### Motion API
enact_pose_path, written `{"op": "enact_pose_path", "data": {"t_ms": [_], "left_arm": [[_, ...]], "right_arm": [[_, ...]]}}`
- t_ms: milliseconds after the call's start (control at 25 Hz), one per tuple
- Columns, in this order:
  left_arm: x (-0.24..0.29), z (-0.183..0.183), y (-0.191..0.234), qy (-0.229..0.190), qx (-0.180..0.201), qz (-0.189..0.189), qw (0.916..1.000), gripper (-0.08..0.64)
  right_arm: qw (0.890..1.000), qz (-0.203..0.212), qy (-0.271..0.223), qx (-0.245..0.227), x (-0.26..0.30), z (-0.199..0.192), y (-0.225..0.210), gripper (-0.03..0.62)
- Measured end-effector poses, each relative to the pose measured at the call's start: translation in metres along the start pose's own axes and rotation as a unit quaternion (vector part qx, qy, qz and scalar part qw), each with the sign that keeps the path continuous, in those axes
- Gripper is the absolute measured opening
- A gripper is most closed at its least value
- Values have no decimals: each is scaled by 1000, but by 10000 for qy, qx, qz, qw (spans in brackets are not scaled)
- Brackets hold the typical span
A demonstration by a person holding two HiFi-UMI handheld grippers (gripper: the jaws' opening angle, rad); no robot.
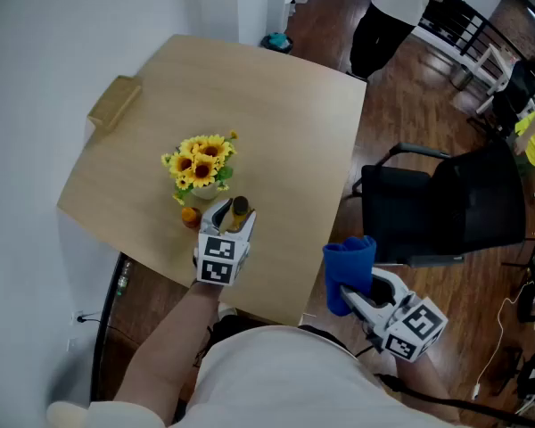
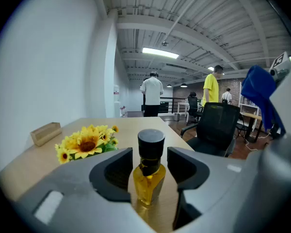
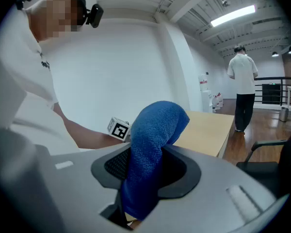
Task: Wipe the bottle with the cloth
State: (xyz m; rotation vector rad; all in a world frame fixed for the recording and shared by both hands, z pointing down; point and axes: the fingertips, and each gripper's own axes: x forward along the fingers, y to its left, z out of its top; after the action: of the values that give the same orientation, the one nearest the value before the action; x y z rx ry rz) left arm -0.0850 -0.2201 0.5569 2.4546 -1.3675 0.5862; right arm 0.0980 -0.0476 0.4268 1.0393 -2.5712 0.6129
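We are straddling the black-capped amber glass bottle (image 2: 149, 179) with the open left tool (image 2: 150, 155), the right tool (image 3: 150, 165) pinching the blue terry cloth (image 3: 158, 124) well right of it; wiping needs a steady bottle.

In the head view, the left gripper (image 1: 231, 217) is covering most of the bottle (image 1: 240, 207). The top edge is cutting off a standing person (image 1: 394, 12). In the right gripper view, the cloth (image 3: 153, 149) is hiding the jaws' gap.

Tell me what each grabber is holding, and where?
Right gripper pinches the blue cloth near its lower end. Left gripper: jaws flank the bottle at neck and shoulders; whether they squeeze it cannot be told.
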Motion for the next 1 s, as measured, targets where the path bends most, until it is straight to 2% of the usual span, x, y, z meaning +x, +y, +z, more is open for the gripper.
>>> {"op": "enact_pose_path", "data": {"t_ms": [120,240,480,760,1000], "left_arm": [[17,3,11,-91,-3,-66,9999,228],[25,1,12,-94,122,-154,9998,157],[19,11,4,-100,308,-363,9988,150],[-17,51,-23,-390,630,-546,9958,149],[-38,59,-57,-336,764,-736,9938,149]], "right_arm": [[9999,-131,-13,44,7,0,-5,153],[9996,-254,-11,103,13,-1,-10,153],[9996,-265,-31,-19,28,15,-16,153],[9968,261,-229,-727,66,75,-7,153],[9827,919,-45,-1610,108,112,30,153]]}}
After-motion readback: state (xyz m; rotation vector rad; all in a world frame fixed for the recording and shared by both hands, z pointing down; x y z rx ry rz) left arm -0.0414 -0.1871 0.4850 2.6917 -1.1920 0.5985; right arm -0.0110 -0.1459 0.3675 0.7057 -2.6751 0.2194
